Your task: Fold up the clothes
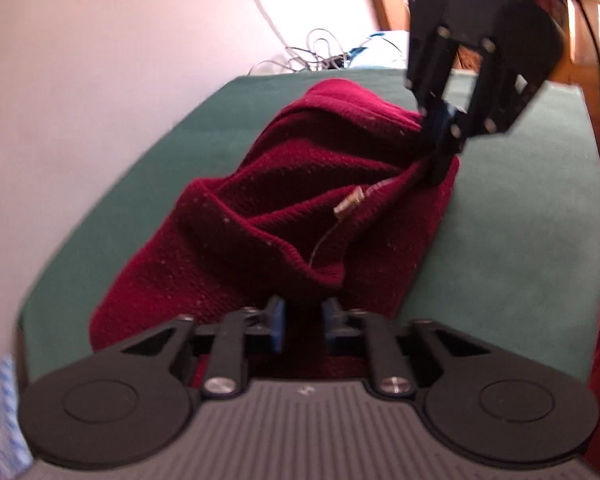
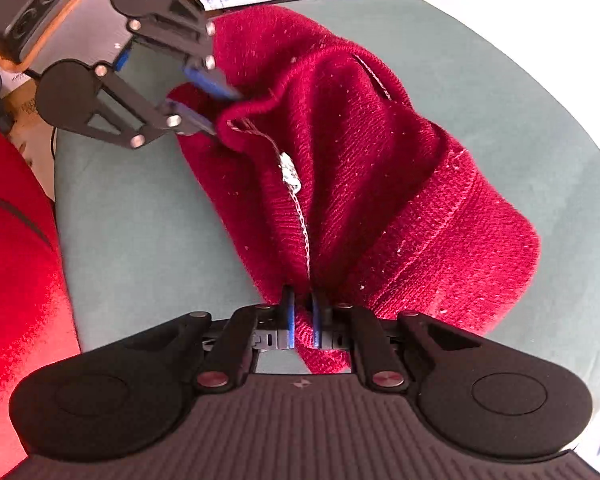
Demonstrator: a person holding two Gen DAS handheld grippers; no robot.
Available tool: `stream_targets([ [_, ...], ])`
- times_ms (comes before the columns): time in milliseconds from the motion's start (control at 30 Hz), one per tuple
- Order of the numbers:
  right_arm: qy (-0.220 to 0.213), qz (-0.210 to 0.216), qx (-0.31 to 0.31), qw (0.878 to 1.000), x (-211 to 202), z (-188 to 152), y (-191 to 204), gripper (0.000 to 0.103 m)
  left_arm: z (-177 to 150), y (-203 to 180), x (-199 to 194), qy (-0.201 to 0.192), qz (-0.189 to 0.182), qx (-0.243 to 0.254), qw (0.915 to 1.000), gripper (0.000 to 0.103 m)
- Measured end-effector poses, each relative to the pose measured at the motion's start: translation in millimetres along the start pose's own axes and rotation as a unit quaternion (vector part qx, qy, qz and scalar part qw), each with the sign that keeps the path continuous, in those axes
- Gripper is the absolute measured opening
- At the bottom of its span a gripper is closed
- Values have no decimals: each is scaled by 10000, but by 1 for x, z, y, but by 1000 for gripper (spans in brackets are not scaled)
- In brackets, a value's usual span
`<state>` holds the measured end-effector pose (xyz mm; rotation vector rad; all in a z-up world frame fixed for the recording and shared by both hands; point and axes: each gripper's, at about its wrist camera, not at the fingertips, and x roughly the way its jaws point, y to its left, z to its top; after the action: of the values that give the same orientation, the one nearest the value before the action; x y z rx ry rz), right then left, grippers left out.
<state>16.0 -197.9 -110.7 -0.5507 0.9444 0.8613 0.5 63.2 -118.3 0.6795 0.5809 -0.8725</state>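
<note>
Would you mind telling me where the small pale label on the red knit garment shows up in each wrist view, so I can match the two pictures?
Left wrist view: the label sits just right of centre, on a fold of the red knit garment, below the right gripper.
Right wrist view: the label sits at centre, on the seam running up from the right gripper.
Shared landmark: the green table under the garment.
</note>
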Motion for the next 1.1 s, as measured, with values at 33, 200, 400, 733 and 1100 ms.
stream_targets([
  [33,-30,38,30,10000,-3,0,0,9,2,3,-3,0,-58,-72,10000,5],
  [200,-175,275,46,9995,-21,-6,12,9,-2,0,-2,130,-268,-220,9993,4],
  [400,111,292,110,9995,14,-11,26,9,-8,-8,6,321,-470,-325,9979,3],
  [733,-1020,734,1392,9823,-44,-12,14,32,0,-9,5,351,-427,-324,9979,4],
  [1100,-2087,-345,3588,9091,-6,-14,-7,1,0,-20,-3,403,-297,-369,9981,19],
])
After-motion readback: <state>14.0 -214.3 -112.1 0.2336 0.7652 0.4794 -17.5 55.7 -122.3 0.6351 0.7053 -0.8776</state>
